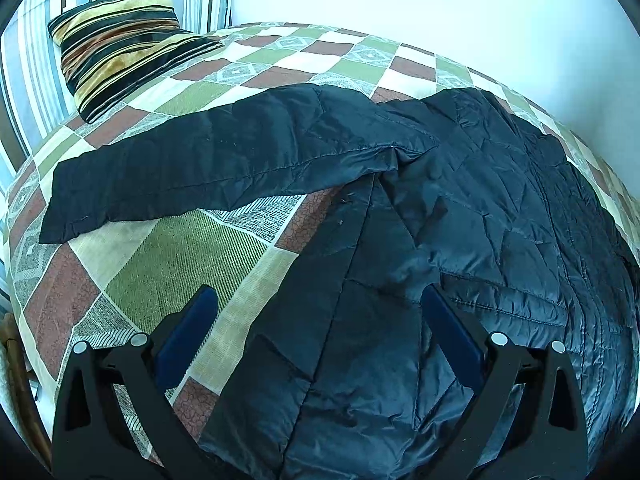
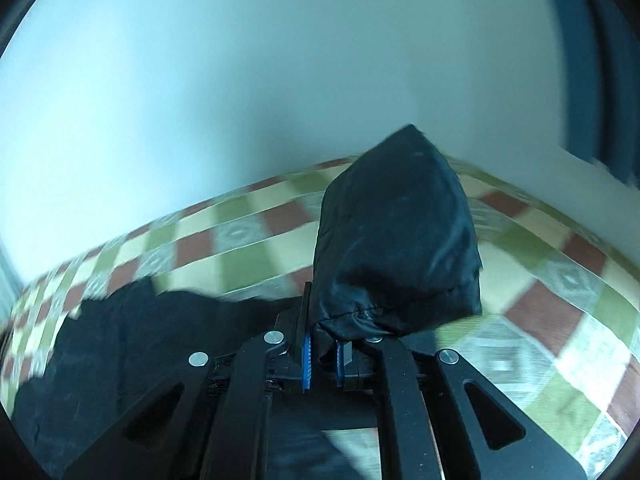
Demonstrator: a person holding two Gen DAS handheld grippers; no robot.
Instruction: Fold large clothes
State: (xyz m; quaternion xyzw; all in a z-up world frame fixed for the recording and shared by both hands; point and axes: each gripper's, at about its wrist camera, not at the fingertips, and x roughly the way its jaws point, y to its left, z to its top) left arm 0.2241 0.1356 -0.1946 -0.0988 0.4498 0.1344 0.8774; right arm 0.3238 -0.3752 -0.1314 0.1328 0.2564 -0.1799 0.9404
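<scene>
A dark quilted jacket (image 1: 460, 240) lies spread on a bed with a checked cover (image 1: 180, 248). One sleeve (image 1: 208, 164) stretches out to the left across the cover. My left gripper (image 1: 320, 300) is open and empty, hovering over the jacket's near left edge. In the right wrist view my right gripper (image 2: 324, 344) is shut on a sleeve end (image 2: 396, 240) of the jacket, lifted above the bed, with the cuff standing up past the fingers. More of the jacket (image 2: 120, 340) lies at lower left there.
A striped pillow (image 1: 124, 44) lies at the bed's far left corner, with striped curtains (image 1: 36, 80) behind it. A pale wall (image 1: 440, 0) runs along the far side of the bed. The checked cover (image 2: 540, 280) extends to the right in the right wrist view.
</scene>
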